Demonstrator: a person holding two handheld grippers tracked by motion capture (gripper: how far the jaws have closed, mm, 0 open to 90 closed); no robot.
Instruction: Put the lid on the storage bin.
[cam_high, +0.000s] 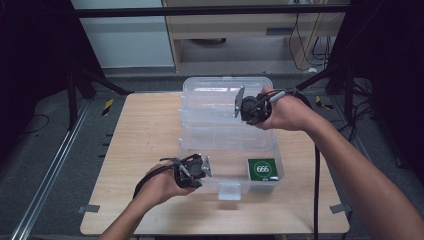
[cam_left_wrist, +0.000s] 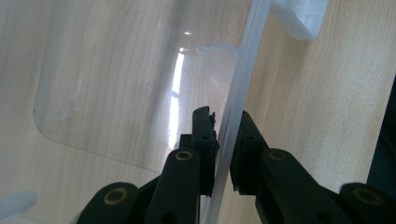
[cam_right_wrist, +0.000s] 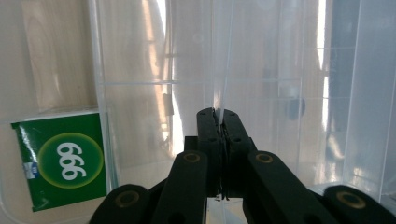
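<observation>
A clear plastic box (cam_high: 277, 155) stands on the wooden table with its lid (cam_high: 210, 100) swung up at the back. My left gripper (cam_high: 204, 168) is at the box's front left corner; its jaws clamp the clear front wall (cam_left_wrist: 243, 60), one jaw inside and one outside, with my left gripper (cam_left_wrist: 226, 116) shut on that wall. My right gripper (cam_high: 241, 106) is raised at the lid's right side and, in the right gripper view, my right gripper (cam_right_wrist: 218, 114) is shut on the lid's thin edge (cam_right_wrist: 223, 70). A green packet (cam_high: 262, 169) marked 666 lies in the box's front right corner (cam_right_wrist: 63, 158).
The box's white latch (cam_high: 229, 191) hangs at the middle of its front wall (cam_left_wrist: 301, 16). Bare tabletop (cam_high: 145, 130) stretches to the left of the box. Black cables trail from both grippers. Dark stands and floor surround the table.
</observation>
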